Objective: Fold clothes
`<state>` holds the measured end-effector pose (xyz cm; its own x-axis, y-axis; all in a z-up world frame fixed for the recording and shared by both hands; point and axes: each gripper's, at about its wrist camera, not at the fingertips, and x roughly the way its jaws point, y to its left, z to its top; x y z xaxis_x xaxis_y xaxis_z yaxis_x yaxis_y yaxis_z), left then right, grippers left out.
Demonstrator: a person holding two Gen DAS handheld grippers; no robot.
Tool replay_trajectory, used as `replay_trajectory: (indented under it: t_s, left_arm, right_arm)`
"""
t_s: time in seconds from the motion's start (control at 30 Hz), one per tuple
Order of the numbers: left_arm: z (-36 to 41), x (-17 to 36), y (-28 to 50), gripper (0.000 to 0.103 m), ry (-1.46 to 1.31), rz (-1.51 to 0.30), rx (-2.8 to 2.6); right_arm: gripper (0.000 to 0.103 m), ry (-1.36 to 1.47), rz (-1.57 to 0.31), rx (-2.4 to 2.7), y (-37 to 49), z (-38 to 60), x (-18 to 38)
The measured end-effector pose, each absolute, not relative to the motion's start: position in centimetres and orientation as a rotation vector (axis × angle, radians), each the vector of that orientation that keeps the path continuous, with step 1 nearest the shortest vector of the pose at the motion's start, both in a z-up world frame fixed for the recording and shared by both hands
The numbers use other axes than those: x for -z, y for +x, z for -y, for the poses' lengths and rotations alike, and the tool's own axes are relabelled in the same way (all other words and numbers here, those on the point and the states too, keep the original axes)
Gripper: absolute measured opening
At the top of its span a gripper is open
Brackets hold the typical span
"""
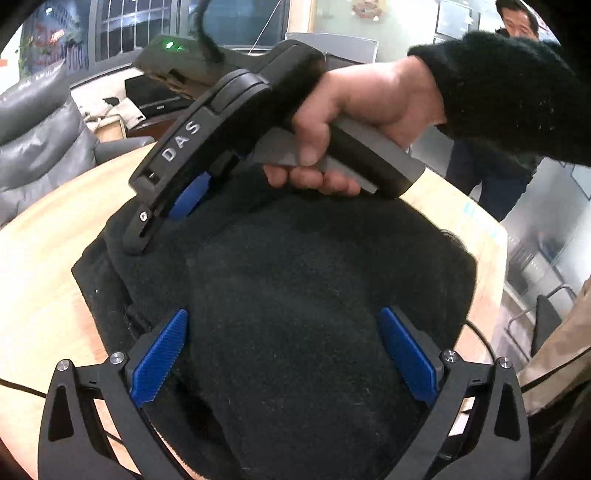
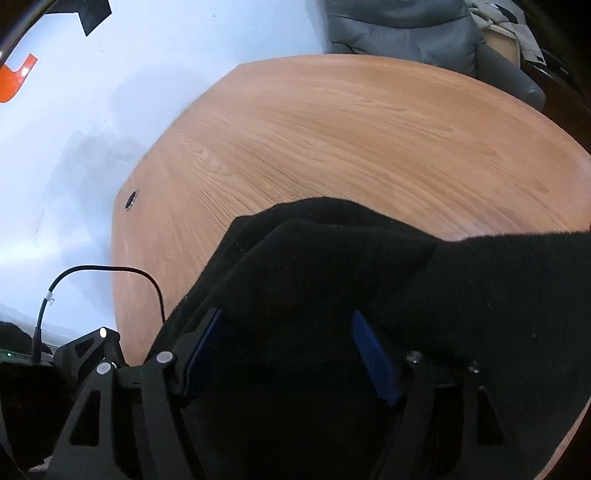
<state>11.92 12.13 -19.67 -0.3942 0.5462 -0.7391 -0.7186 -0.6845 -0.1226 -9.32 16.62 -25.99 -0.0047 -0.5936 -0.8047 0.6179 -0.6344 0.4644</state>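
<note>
A black fleece garment (image 1: 295, 280) lies bunched on the round wooden table (image 1: 40, 266). My left gripper (image 1: 284, 358) hovers over its near part, open wide, with neither blue pad pressing the cloth. In the same view a hand holds my right gripper (image 1: 159, 218), which points down at the garment's far left edge. The right wrist view shows that gripper (image 2: 290, 354) with its blue pads standing far apart. Folds of the black garment (image 2: 369, 266) fill the gap between them and drape over the right finger. The table (image 2: 332, 129) stretches out beyond the cloth.
A grey leather chair (image 1: 37, 140) (image 2: 406, 33) stands past the table's far edge. A person (image 1: 495, 184) stands at the back right. A thin black cable (image 2: 110, 269) runs off the table's left side near a round hole (image 2: 131, 199). Tan material (image 1: 554, 362) sits at the right.
</note>
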Motion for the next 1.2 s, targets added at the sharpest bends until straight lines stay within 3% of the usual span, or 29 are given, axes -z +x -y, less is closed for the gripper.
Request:
replay_trajectory:
  t_s: [0.17,0.23,0.43,0.67,0.77,0.83,0.97,1.07,1.2]
  left_arm:
    - [-10.4,13.7,11.3,0.103,-1.006,-0.146,-2.091]
    - [-11.1,11.7,11.2,0.103,-0.949,-0.193,-2.04]
    - [-16.2,18.2,12.4,0.102,-1.006,-0.461,-1.818]
    - [-15.4,20.3,15.8,0.102,-0.842,-0.616,-1.919]
    - [-14.6,17.7,14.1,0.103,-0.953,-0.475,-1.9]
    - [-12.6,15.5,12.6,0.103,-1.05,-0.288,-1.947]
    - [-5.6,15.4,8.2,0.103,-1.32,0.236,-2.142]
    - [-1.6,19.1,6.3,0.103,-1.612,0.623,-2.112]
    - [-2.1,22.2,6.4,0.103,-1.696,0.674,-1.955]
  right_arm:
    - [0.072,1.09,0.096,1.922,-5.7,-23.6,19.2]
    - [0.072,0.995,0.003,1.953,-2.3,-26.2,17.6]
    - [0.073,1.054,-0.475,1.837,5.5,-27.3,22.5]
    - [0.078,1.034,-0.529,1.891,6.8,-26.2,24.1]
    - [0.077,1.082,-0.351,1.933,6.2,-28.4,22.9]
    - [0.082,1.144,-0.043,1.962,5.0,-32.4,22.2]
    - [0.085,1.273,0.259,1.905,4.0,-38.0,23.4]
    - [0.085,1.33,0.321,1.852,4.0,-39.0,24.7]
    - [0.085,1.344,0.293,1.766,3.1,-37.7,27.1]
